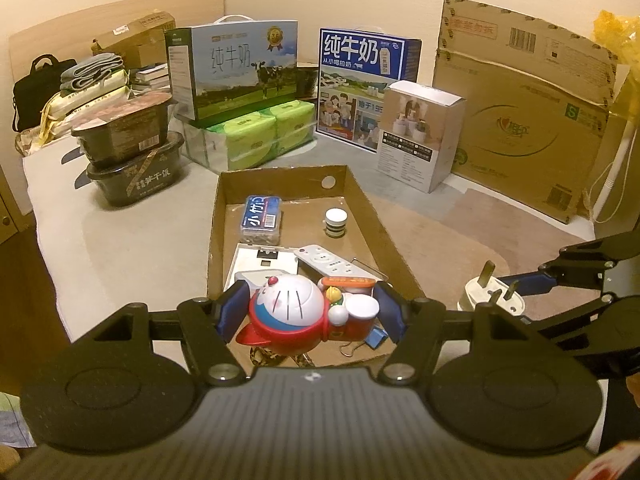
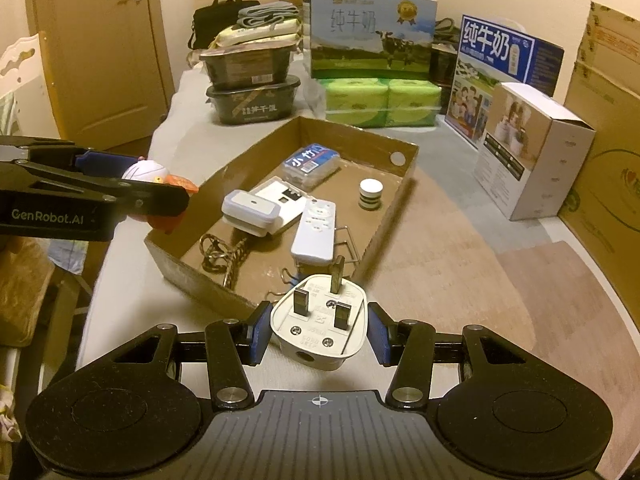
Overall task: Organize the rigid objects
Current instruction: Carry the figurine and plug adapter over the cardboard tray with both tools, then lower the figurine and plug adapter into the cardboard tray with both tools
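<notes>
My left claw is closed partway on a toy figure, its blue pads pressed to either flank; the toy hangs over the near end of the cardboard tray. My right claw is closed to a narrower gap on a white plug, prongs facing up and away, held just short of the tray's near corner.

Risks, as I judge them. The toy is a rounded, glossy plastic shell, white dome above and red body below, with small knobs projecting at one side; such curved, slick surfaces give flat pads little purchase, so a tilt or jolt could let it roll out and drop onto the remote control beneath. The plug is hard, smooth plastic, tapering towards its cable end, so the pads could slide along the taper; its three metal prongs could catch the tray wall on the way in. My two claws stand near each other at the same end of the tray, and could knock together.

Already in the tray: a clear lidded box with a blue label, a flat white panel bearing a grey-topped rounded block, a small ribbed cylinder with a white cap, a patterned cord and wire clips. The tray is matt, creased cardboard with low walls and a round hole at the far end.
</notes>
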### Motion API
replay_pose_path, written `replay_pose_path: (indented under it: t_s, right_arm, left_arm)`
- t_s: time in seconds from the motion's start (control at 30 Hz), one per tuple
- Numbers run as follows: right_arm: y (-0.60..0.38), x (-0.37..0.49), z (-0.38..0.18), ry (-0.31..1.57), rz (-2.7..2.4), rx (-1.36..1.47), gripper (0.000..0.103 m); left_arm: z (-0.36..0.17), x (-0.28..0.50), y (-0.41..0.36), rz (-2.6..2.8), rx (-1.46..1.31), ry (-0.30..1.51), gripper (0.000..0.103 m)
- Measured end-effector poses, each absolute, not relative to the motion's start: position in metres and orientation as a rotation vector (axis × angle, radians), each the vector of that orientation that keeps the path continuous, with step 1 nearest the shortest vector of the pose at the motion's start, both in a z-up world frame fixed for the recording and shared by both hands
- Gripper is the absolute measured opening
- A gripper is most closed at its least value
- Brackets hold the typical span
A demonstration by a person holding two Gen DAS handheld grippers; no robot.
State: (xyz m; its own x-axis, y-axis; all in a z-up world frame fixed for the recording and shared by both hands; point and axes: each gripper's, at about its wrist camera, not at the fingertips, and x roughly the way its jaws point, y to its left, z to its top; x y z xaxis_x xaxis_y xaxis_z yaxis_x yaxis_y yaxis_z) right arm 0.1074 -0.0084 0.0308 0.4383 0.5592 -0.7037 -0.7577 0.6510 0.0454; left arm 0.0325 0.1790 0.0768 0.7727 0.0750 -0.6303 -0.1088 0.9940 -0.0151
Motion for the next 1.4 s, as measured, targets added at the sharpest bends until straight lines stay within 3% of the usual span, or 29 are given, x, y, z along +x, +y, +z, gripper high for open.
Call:
replay_pose_path:
  t_s: [1.4]
  right_arm:
    - [0.045, 0.229, 0.027, 0.768, 0.837, -0.243, 0.05]
  left_arm:
    - [0.056, 0.136, 0.222, 0.071, -0.002, 0.739, 0.065]
